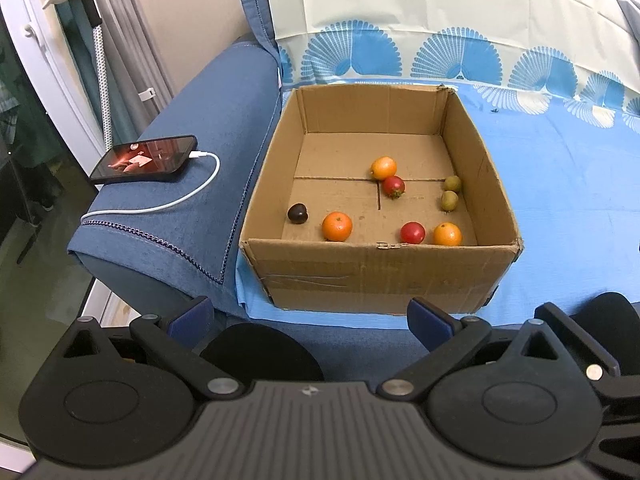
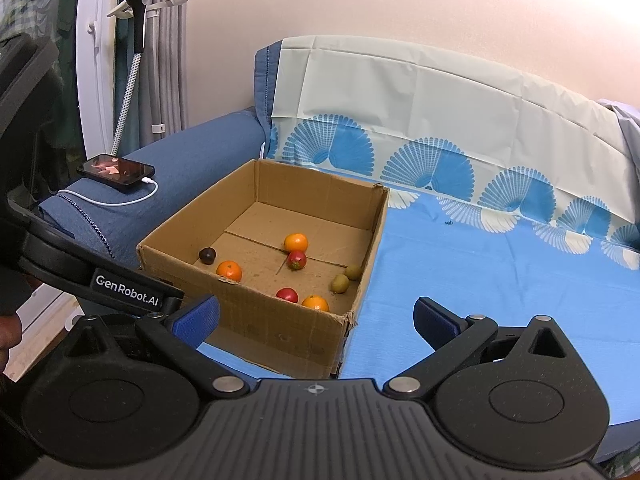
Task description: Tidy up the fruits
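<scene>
Nearest the cameras, the left gripper with black linkages and blue pads [image 1: 310, 314] and the matching right gripper [image 2: 316, 318] both stand spread wide with nothing between their fingers, held short of the brown corrugated cardboard box [image 1: 376, 276] that sits on the light blue sheet [image 2: 500, 300] covering the sofa seat.

The likely troubles start with that near wall. It stands tall, so a gripper going in low could catch the rim and shove the light box across the slippery-looking sheet, setting the round fruit rolling. The fruit closest to the wall are half hidden behind it: the orange at front left [image 1: 337, 227], the red fruit at the front [image 1: 412, 233] and the orange at front right [image 1: 447, 234]. They would need a steep approach from above. The last two lie close together, so a wide jaw closing on one may nudge the other away. A hard squeeze could bruise soft skins.

Further in, the dark purple plum-like fruit [image 1: 297, 213] lies alone by the left wall, and the two olive-green kiwis [image 1: 451, 193] sit one behind the other near the right wall, perhaps touching; the view is too small to be sure. Near the middle, a red fruit with a green stalk [image 1: 393, 187] touches the orange behind it [image 1: 383, 167].

Beyond, on the blue sofa armrest [image 1: 208, 184], a black smartphone [image 1: 146, 158] on a white cable could be snagged by a left swing.
</scene>
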A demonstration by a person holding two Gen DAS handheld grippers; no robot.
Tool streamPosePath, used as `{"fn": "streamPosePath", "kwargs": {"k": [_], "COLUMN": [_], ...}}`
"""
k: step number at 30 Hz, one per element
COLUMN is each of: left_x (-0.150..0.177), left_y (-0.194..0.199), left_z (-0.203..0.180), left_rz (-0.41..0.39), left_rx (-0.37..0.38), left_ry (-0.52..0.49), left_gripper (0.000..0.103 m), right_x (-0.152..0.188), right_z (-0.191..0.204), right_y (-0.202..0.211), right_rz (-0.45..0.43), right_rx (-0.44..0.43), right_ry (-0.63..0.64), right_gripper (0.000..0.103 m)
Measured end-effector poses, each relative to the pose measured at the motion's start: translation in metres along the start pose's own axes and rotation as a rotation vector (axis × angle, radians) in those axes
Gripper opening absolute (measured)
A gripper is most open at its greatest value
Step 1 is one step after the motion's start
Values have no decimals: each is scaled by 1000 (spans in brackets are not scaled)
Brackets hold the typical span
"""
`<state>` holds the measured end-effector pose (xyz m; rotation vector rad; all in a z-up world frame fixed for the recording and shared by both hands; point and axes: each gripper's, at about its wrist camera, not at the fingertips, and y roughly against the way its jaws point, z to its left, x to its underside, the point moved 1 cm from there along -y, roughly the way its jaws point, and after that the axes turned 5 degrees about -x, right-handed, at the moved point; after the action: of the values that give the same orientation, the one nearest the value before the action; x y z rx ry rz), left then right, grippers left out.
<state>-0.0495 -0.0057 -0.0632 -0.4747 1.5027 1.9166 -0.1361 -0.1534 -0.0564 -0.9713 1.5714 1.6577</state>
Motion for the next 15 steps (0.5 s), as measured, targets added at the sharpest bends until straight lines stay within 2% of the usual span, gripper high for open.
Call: {"fn": "streamPosePath", "kwargs": {"k": [15], "left_x": [0], "left_y": [-1], "left_z": [2], "left_rz": [5], "left_rx": [-4], "left_ry": [6], "left_gripper": [103], "right_x": [0], "right_z": [-1], "right_y": [0], "right_rz": [2], "right_rx": [-2], "right_ry": [1], "right_gripper": [102]}}
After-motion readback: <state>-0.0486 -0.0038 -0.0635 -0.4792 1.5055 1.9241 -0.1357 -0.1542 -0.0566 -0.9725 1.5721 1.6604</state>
